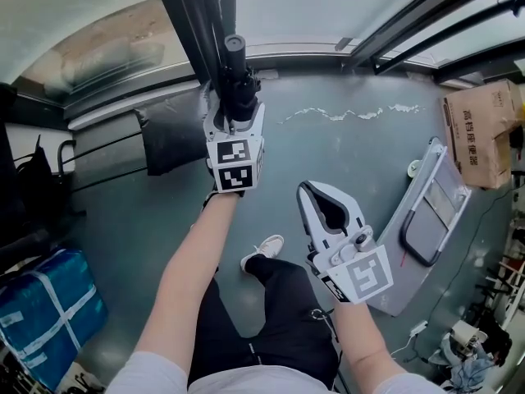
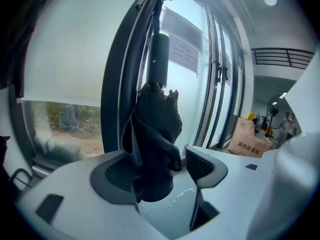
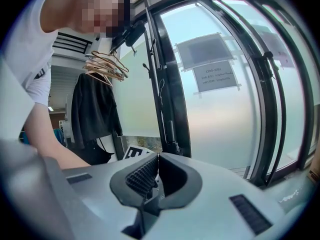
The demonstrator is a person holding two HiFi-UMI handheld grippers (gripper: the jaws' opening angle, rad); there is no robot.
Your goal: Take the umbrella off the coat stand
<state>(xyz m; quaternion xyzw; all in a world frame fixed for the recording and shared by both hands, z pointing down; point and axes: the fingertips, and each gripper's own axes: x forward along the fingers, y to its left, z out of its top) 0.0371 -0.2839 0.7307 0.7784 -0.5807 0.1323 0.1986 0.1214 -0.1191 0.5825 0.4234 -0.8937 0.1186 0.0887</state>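
Note:
A folded black umbrella [image 1: 235,66] hangs upright against the dark post of the coat stand [image 1: 193,15], its handle at the top. In the left gripper view its bunched fabric [image 2: 155,129] sits between the jaws of my left gripper [image 2: 160,170]. The cloth lies against the left pad [image 2: 112,173], and a gap shows before the right pad [image 2: 201,165], so the jaws are open around it. My right gripper [image 1: 316,199] hovers lower and to the right, shut with its pads [image 3: 142,176] together and nothing held.
A cardboard box [image 1: 484,130] and a folded grey trolley [image 1: 435,220] lie on the floor to the right. A blue bag [image 1: 45,310] sits at the lower left, with a black rack [image 1: 164,142] behind it. Wooden hangers [image 3: 105,66] and a black coat [image 3: 92,114] hang nearby.

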